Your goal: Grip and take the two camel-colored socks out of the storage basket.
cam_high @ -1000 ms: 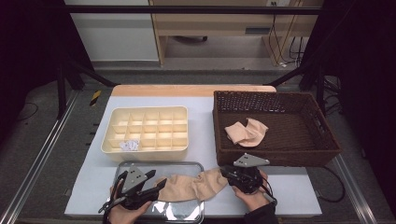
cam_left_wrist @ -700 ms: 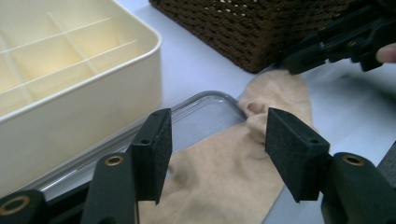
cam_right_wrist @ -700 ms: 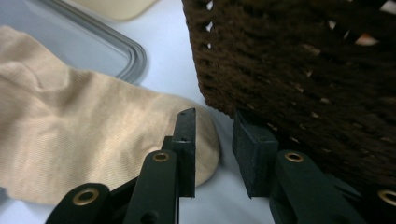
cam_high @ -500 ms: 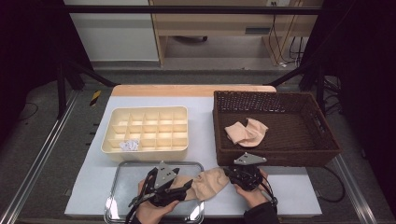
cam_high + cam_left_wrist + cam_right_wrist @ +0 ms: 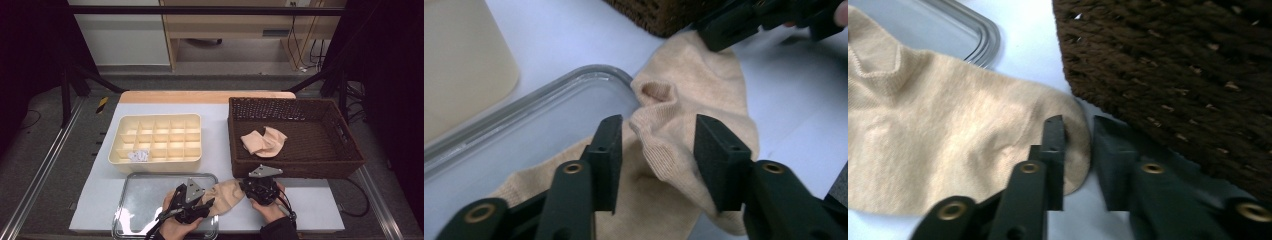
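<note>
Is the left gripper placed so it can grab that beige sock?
Probably yes. The left gripper has its jaws standing either side of a raised fold of the sock, with nothing between them and the cloth.

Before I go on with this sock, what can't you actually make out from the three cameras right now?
- High view: the left gripper and its hand cover part of the sock, so its lower end stays hidden.
- Right gripper view: whether the right gripper pinches the sock's tip or just touches it; one jaw hides the edge.
- High view: the small white thing in the divided tray is too small to identify.
</note>
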The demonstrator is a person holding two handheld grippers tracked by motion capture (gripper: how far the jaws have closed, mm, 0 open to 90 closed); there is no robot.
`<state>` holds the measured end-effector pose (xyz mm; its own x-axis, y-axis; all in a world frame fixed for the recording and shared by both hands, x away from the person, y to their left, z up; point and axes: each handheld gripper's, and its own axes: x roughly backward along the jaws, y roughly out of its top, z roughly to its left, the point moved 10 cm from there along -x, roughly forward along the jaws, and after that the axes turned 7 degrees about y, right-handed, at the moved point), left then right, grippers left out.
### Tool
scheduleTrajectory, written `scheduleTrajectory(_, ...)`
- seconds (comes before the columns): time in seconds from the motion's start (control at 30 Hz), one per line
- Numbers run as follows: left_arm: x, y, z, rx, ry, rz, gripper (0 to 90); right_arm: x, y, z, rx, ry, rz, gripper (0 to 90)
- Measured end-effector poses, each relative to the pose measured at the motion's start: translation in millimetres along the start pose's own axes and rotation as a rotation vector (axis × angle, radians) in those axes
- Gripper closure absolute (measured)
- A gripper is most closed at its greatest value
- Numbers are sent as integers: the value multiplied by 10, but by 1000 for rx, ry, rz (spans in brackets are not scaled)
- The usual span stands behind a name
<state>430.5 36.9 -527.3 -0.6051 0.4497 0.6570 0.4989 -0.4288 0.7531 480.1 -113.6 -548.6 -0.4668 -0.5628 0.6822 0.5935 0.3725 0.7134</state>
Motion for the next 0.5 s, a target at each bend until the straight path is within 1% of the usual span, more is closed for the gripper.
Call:
scheduleTrajectory(0.03, -3, -10, 0, 2, -6, 4, 612, 10, 0, 12, 4, 6, 2, 843)
scheduleTrajectory(0.07, -7, -23, 3, 2, -7, 7, 627, 20, -2, 19, 7, 9, 4, 853)
scheduleTrajectory(0.1, -7, -26, 2, 2, -12, 4, 660, 39, -7, 35, -1, 19, 7, 862)
scheduleTrajectory(0.17, -2, -29, -7, 1, -22, 4, 720, 90, -10, 54, -2, 30, 2, 868)
scheduleTrajectory(0.27, 21, -22, -8, -4, -25, -4, 774, 216, -35, 99, -5, 45, -17, 869)
scheduleTrajectory(0.3, 27, -20, -5, -3, -28, -5, 777, 257, -59, 121, -15, 55, -18, 869)
scheduleTrajectory(0.37, 26, -18, 11, -3, -23, -5, 769, 299, -127, 135, -15, 57, -7, 865)
scheduleTrajectory(0.43, 19, -20, 26, -3, -12, -7, 704, 296, -199, 144, -17, 56, 10, 842)
scheduleTrajectory(0.5, 39, -14, 44, -4, -7, -15, 644, 292, -203, 134, -5, 51, 6, 818)
